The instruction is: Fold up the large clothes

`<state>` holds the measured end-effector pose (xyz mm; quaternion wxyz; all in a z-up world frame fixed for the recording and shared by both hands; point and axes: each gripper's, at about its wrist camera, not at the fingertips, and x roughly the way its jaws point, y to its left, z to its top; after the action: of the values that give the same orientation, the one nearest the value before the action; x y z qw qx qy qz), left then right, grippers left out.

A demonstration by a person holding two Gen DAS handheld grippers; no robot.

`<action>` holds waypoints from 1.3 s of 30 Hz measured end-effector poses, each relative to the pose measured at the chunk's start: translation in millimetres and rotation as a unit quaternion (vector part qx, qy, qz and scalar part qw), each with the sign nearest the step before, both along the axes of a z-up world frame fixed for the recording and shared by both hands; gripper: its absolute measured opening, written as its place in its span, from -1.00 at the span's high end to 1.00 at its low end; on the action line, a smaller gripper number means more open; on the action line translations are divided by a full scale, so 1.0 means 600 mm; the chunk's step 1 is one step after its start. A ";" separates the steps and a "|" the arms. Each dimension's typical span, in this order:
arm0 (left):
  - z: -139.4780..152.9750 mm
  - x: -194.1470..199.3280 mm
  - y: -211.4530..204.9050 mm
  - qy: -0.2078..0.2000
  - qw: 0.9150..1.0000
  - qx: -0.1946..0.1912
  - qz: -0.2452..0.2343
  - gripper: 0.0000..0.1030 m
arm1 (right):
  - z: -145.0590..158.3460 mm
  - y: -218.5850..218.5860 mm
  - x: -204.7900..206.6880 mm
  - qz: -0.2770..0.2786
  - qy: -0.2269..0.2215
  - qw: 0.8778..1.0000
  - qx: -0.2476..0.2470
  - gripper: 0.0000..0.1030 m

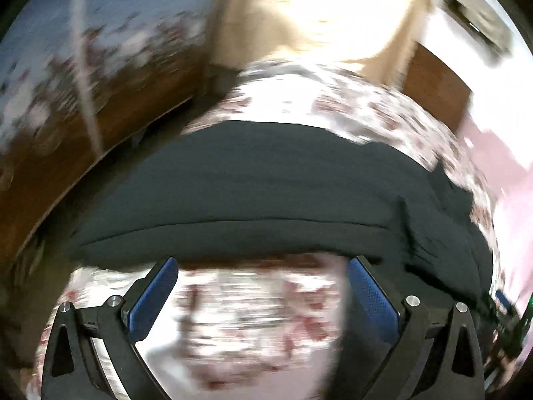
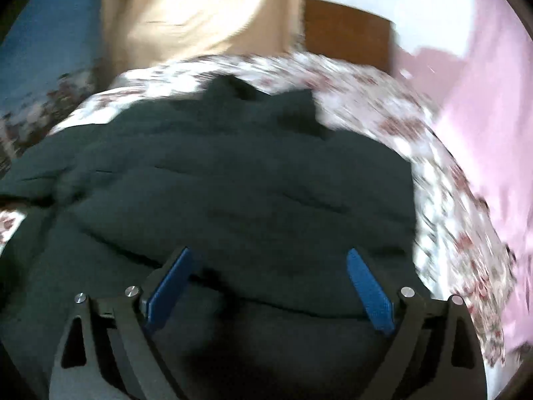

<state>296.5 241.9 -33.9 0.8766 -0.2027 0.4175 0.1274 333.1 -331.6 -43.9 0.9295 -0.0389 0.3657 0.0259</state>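
A large dark garment (image 1: 253, 186) lies folded across a floral bedspread (image 1: 333, 100), its near folded edge running left to right just past my left fingertips. My left gripper (image 1: 263, 263) hangs open above the bedspread at that edge, with nothing between its blue pads (image 1: 369, 296). In the right wrist view the same dark garment (image 2: 233, 183) fills the middle, rumpled at its far end. My right gripper (image 2: 268, 256) is open over the cloth, its blue pads (image 2: 366, 286) wide apart and gripping nothing. Both views are motion-blurred.
The floral bedspread (image 2: 383, 106) covers the bed around the garment. A wooden bed frame (image 1: 100, 126) runs along the left. A cream curtain (image 1: 316, 10), a wooden panel (image 2: 346, 33) and a pink wall (image 2: 483, 83) stand beyond the bed.
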 end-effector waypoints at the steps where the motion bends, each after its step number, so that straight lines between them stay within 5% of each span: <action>1: -0.005 -0.007 0.025 0.006 1.000 -0.014 0.015 -1.00 | 0.009 0.027 0.005 0.016 -0.004 1.000 0.007 -0.77; 9: -0.091 -0.042 0.160 0.013 0.980 -0.168 0.109 -1.00 | 0.020 0.222 0.080 0.062 -0.003 0.996 0.064 -0.77; 14: -0.151 -0.046 0.194 -0.023 0.954 -0.260 0.150 -1.00 | -0.015 0.316 0.115 0.046 -0.013 0.998 0.040 -0.77; 19: -0.183 -0.040 0.211 -0.062 0.937 -0.300 0.168 -0.95 | -0.076 0.348 0.123 0.046 0.021 0.999 0.000 -0.81; 21: -0.189 -0.043 0.217 -0.076 0.932 -0.307 0.179 -0.68 | -0.081 0.344 0.119 0.049 0.014 0.999 0.000 -0.88; 23: -0.198 -0.044 0.220 -0.081 0.927 -0.310 0.193 -0.21 | -0.085 0.351 0.119 0.052 0.015 0.998 -0.013 -0.97; 29: -0.165 -0.025 0.230 -0.088 0.940 -0.269 0.189 0.71 | -0.088 0.368 0.119 0.052 0.018 0.997 -0.046 -0.98; 39: 0.033 0.008 0.174 -0.150 0.974 -0.122 0.114 0.83 | -0.017 0.318 0.056 0.094 0.000 0.996 0.002 -0.97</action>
<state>301.6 346.4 -14.3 0.8776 -0.3710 0.2677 0.1429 366.9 -140.7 -54.4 0.9228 -0.0718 0.3608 0.1140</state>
